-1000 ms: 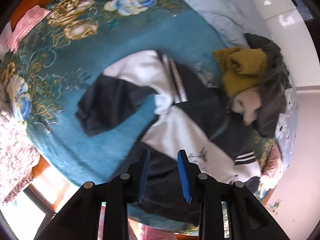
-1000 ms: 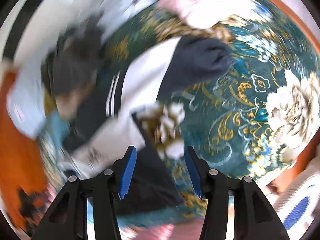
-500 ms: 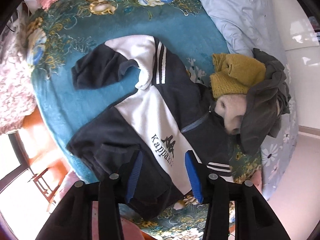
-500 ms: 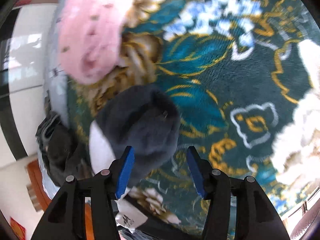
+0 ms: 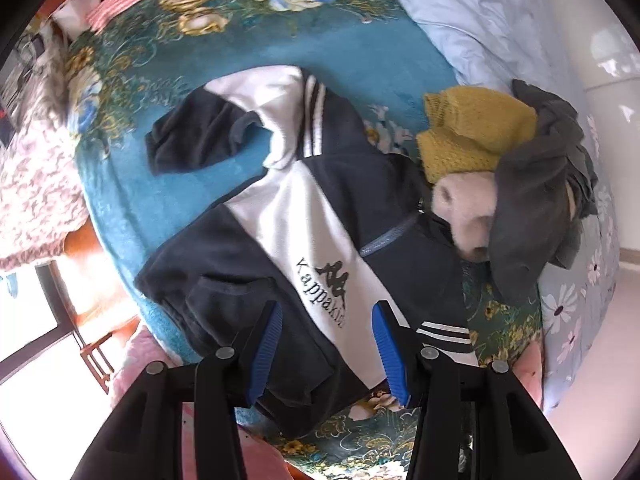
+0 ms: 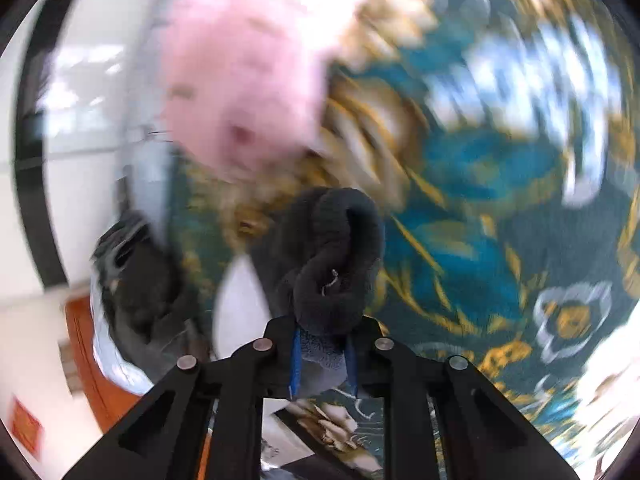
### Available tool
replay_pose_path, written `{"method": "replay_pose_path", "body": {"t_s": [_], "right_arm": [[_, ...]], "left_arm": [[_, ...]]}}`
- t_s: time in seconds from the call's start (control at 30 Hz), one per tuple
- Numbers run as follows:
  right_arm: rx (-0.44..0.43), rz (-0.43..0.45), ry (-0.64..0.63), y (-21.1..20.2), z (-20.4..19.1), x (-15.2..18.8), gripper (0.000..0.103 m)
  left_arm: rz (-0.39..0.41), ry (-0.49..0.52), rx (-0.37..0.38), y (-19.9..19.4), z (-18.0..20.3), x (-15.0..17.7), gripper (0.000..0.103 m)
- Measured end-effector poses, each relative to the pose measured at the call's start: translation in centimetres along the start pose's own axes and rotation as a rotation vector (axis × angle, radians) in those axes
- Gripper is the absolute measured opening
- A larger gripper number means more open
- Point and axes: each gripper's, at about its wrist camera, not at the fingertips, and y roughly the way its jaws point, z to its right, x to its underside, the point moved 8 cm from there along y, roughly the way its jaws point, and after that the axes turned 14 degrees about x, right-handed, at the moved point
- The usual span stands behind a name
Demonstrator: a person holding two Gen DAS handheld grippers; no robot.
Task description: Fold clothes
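Navy-and-white fleece jacket (image 5: 304,216), "Kappa" logo, lies spread face-up on the teal floral blanket (image 5: 360,52), hem near the blanket's edge. One navy sleeve (image 5: 192,136) bent across the blanket; other sleeve's cuff (image 6: 332,264) bunched and lifted.

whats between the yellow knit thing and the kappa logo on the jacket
In the left wrist view, the jacket's dark chest panel with its zipper lies between the yellow knit and the Kappa logo.

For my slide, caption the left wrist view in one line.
Open left gripper hovers over a navy-and-white Kappa jacket spread on a teal floral blanket, beside a pile of clothes.
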Motion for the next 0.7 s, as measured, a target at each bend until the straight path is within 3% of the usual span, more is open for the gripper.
{"method": "replay_pose_path", "body": {"t_s": [0.07,0.17,0.3,0.37,0.43,0.6,0.63,0.7], "right_arm": [[0.032,0.051,-0.019,-1.6,0.6,-1.5,0.016],[0.178,-0.02,-0.011,0.5,3.4,-2.1,0.015],[0.179,-0.024,0.002,0.2,2.7,-1.9,0.019],[0.199,0.029,-0.028,-1.2,1.3,-1.8,0.036],[0.245,0.092,-0.054,-3.0,0.1,-1.5,0.044],[0.203,0.19,-0.116,-6.8,-4.7,1.9,0.049],[0.196,0.192,-0.131,-7.1,-5.5,3.2,0.054],[0.177,0.175,-0.168,-7.2,-8.2,7.5,0.055]], "left_arm": [[-0.001,0.019,0.008,-0.1,0.3,-0.1,0.051],[-0.003,0.002,0.031,-0.5,-0.6,-0.6,0.051],[0.048,-0.062,0.074,-2.5,-3.9,-2.8,0.051],[0.089,-0.11,0.097,-3.8,-6.4,-4.2,0.051],[0.13,-0.158,0.12,-5.1,-8.9,-5.5,0.053],[0.214,-0.311,0.125,-6.5,-18.7,-9.0,0.055],[0.219,-0.33,0.114,-6.2,-21.1,-9.8,0.056],[0.201,-0.344,0.09,-5.2,-24.8,-11.4,0.056]]}}
